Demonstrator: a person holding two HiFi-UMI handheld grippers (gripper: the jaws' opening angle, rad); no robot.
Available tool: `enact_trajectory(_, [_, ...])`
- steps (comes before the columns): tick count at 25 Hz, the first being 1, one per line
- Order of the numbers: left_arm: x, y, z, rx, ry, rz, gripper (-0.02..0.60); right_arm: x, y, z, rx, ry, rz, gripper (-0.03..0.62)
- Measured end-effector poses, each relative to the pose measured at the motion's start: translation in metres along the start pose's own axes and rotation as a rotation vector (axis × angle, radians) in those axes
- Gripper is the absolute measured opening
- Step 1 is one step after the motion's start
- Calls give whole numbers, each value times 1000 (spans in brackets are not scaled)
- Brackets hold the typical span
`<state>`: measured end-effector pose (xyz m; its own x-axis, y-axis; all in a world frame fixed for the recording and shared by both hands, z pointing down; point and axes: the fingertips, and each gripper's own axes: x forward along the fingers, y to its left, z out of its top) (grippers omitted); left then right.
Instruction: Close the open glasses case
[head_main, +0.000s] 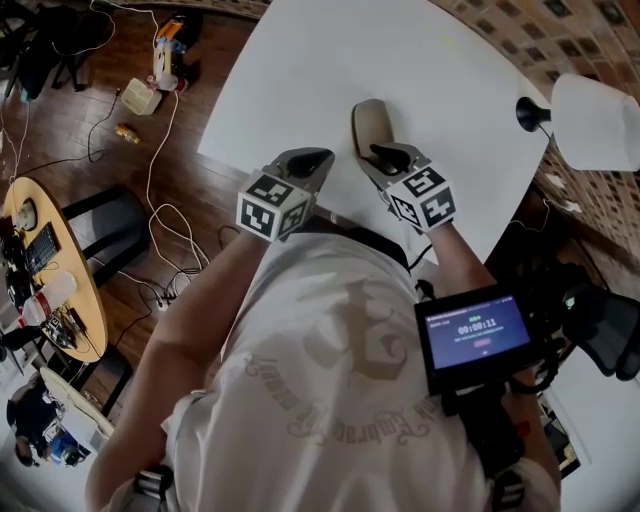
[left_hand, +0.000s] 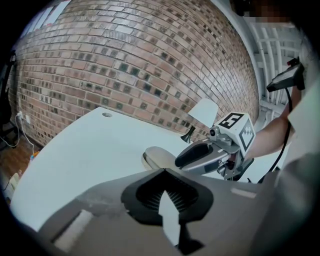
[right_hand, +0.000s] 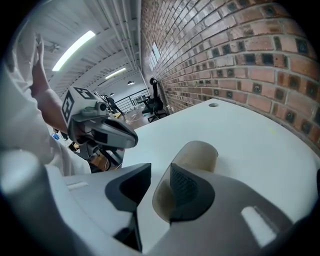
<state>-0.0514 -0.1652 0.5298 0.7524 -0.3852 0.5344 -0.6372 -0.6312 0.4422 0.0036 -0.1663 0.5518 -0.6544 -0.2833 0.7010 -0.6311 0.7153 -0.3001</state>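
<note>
The right tool (right_hand: 157, 176) holds its jaws moderately apart. The near rim of the tan glasses case (right_hand: 200, 152) reaches into the gap, close against the right-hand jaw. The other jaw stands clear of it, with bare counter (right_hand: 245, 125) showing between, so nothing is gripped. The left tool (left_hand: 162, 172) has its jaw tips drawn together on nothing and hangs just beside the case, on its left, apart from it.

The case lies on the white counter near the person's edge, its long side pointing away, and its far end appears to curve upward like a raised lid.

It looks like a light, stiff shell with a smooth skin, so on this slick top it will probably slide rather than fold if pushed from one side. The hinge is likely sprung and may snap shut. The sensible hold seems to be a press on the lid's free edge while the other tool braces the base. Pinching across the shell would probably do less.
</note>
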Motion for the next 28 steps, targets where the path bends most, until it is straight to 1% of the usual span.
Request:
enact_trajectory(9, [0, 1, -2, 1, 12, -7, 6, 13, 5, -4, -24, 25, 11, 126])
enact_trajectory(19, [6, -3, 2, 31, 16, -23, 6, 16, 5, -3, -17, 5, 3, 114])
enact_trajectory(28, [10, -4, 5, 38, 25, -28, 6, 14, 3, -3, -3, -23, -5, 110])
